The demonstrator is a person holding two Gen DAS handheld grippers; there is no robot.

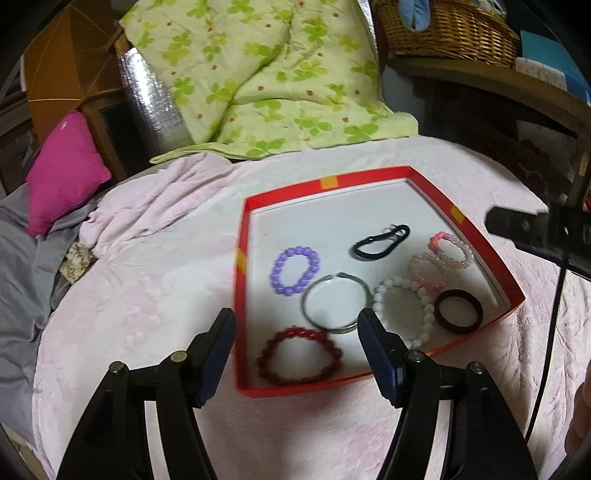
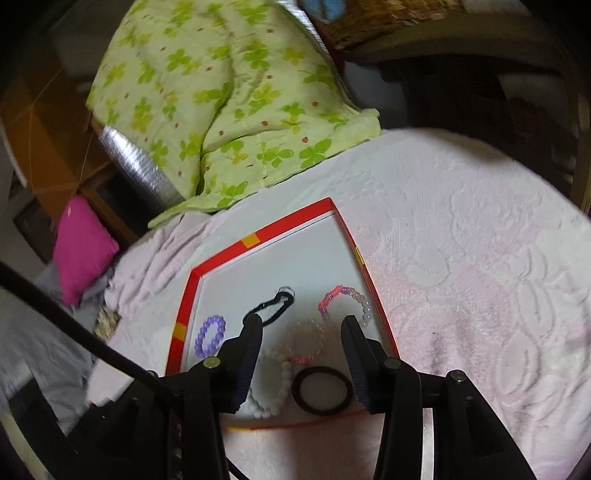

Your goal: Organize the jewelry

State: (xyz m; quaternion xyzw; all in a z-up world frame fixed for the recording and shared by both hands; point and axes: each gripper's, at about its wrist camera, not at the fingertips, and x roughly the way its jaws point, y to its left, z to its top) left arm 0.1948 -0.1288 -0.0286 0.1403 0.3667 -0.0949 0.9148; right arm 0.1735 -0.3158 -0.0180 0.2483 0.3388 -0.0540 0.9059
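Note:
A red box lid (image 1: 369,175) with a white floor lies on a pink blanket and holds several bracelets: a purple bead one (image 1: 295,270), a silver bangle (image 1: 337,306), a red bead one (image 1: 299,355), a white bead one (image 1: 404,310), a dark red band (image 1: 458,311), two pink bead ones (image 1: 451,249) and a black cord (image 1: 380,242). My left gripper (image 1: 297,328) is open and empty above the lid's near edge. My right gripper (image 2: 303,338) is open and empty above the lid (image 2: 280,225), over a pale pink bracelet (image 2: 306,341) and the dark red band (image 2: 321,391).
A green clover quilt (image 1: 258,74) lies beyond the lid. A magenta cushion (image 1: 62,170) and grey cloth (image 1: 22,266) are at left. A wicker basket (image 1: 447,29) stands on a shelf at the back right. The right gripper's body (image 1: 535,229) and its cable hang at right.

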